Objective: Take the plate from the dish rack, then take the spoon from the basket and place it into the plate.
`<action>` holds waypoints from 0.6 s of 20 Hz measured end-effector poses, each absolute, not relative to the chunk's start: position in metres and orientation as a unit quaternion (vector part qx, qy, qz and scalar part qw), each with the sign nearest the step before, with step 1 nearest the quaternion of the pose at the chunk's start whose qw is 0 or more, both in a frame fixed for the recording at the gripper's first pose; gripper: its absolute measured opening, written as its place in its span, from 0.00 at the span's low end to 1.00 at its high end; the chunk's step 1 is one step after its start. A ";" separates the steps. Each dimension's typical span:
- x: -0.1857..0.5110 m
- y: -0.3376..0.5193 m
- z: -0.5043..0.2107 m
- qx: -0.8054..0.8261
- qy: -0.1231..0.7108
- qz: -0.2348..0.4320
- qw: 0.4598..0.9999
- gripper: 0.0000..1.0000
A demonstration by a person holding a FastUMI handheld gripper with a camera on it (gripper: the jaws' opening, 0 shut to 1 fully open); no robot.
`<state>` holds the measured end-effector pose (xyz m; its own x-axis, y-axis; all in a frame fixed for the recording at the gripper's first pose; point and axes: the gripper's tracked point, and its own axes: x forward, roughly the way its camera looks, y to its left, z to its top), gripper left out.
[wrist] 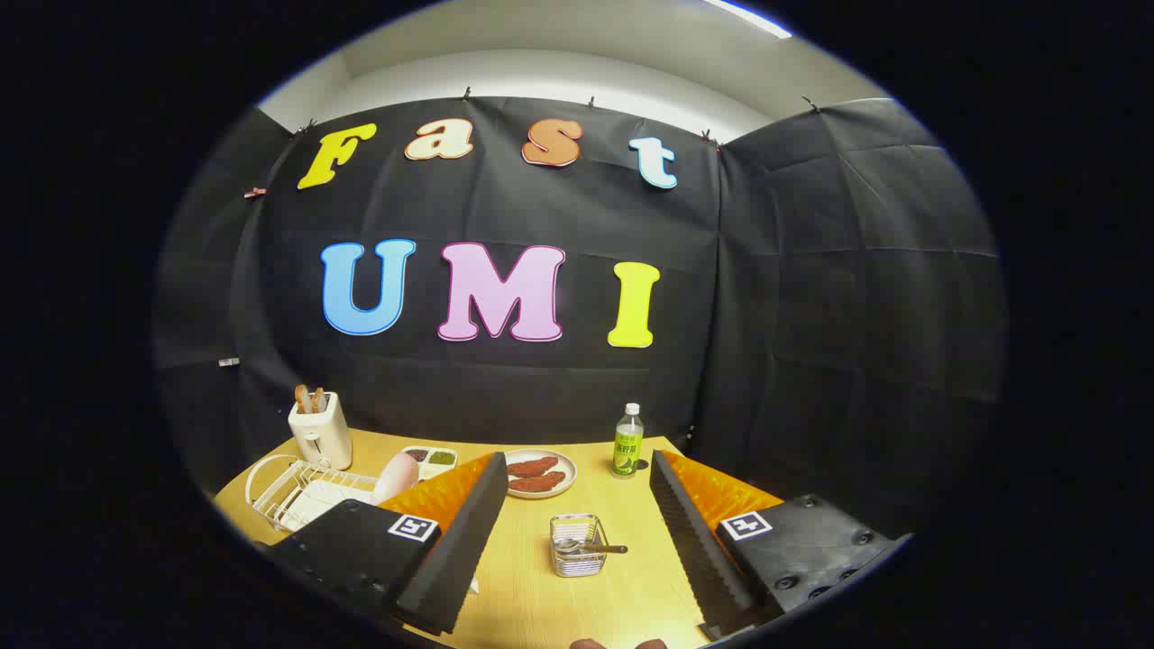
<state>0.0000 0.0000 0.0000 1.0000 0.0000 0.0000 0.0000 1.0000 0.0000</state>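
Plate (326,505) lying pale in the wire dish rack (279,491) at the tabletop's (532,595) near left corner, partly hidden behind the gripper's left finger; the gripper (577,532) hangs above the wood with fingers spread wide and nothing between them. Spoon (590,546) resting in the small wire basket (577,544), which sits just ahead, between the two fingers. Likely hazards: the rack's thin wires could snag the plate's rim on the way out, and the light basket may tip or drag when the spoon is pulled. Beyond stand a toaster (319,431) behind the rack, a divided dish (431,459), a second plate with reddish food (539,472) and a green bottle (628,442), crowding the far side.
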 end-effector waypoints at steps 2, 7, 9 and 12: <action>0.001 0.005 -0.003 0.000 0.005 0.003 1.000 0.98; 0.004 0.009 -0.014 -0.004 0.026 -0.001 1.000 0.98; 0.004 0.009 -0.014 -0.006 0.028 -0.004 1.000 0.98; 0.004 0.013 -0.013 -0.008 0.026 -0.003 1.000 0.97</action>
